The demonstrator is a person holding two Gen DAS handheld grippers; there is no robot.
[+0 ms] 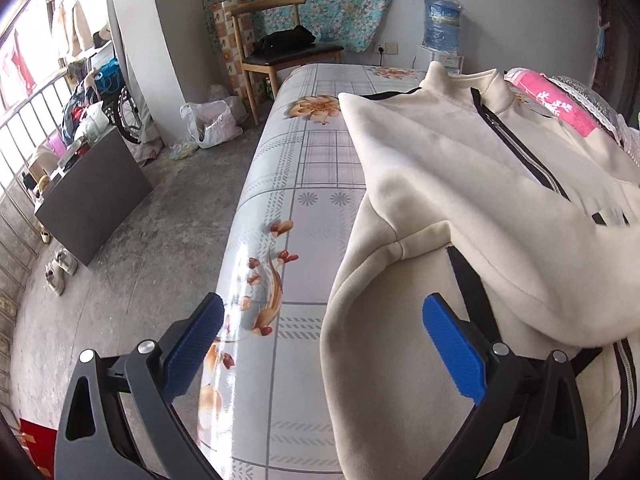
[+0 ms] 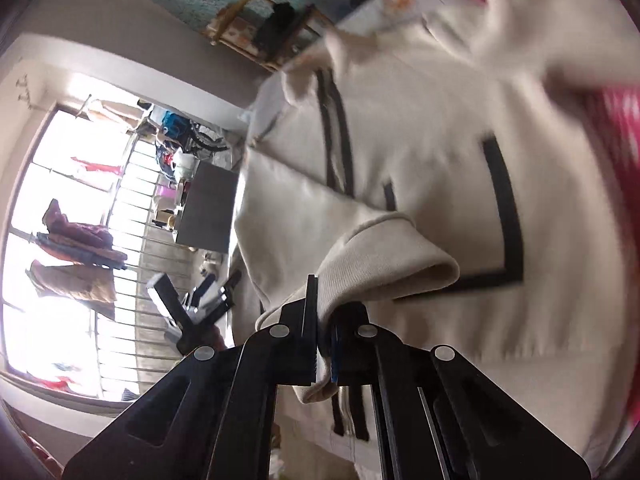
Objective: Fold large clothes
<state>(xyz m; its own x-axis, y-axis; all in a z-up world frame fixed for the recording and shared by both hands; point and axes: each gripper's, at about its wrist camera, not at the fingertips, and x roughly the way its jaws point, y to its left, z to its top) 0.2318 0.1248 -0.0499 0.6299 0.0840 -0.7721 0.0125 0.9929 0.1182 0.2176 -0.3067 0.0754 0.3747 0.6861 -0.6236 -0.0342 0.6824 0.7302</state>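
On the counter (image 1: 280,200), which wears a glossy cloth printed with grey checks and orange flowers, lies a cream jacket (image 1: 460,168) with a stand-up collar, a zip edged in black down the front and black trim lines on the chest. It is spread on the right part of the surface, collar toward the far end, and one sleeve (image 1: 500,264) is brought across the body so that its ribbed cuff hangs over the lower front. A pink cloth (image 1: 560,104) lies beyond the collar near the far right edge.

From the left wrist view the left tool (image 1: 320,344) hangs just above the near edge of the counter with its blue-padded fingers spread wide and nothing between them; the right finger sits over the jacket's lower side and the left finger over bare tablecloth.

From the right wrist view, which is blurred and tilted, the right tool (image 2: 322,336) is closed tight on the ribbed cuff (image 2: 384,272) of the sleeve, and the fabric bunches out on both sides of the black fingers. The cuff is lifted over the jacket's front.

A blue water bottle (image 1: 442,24) stands on a dispenser at the far wall; its label is too small to read
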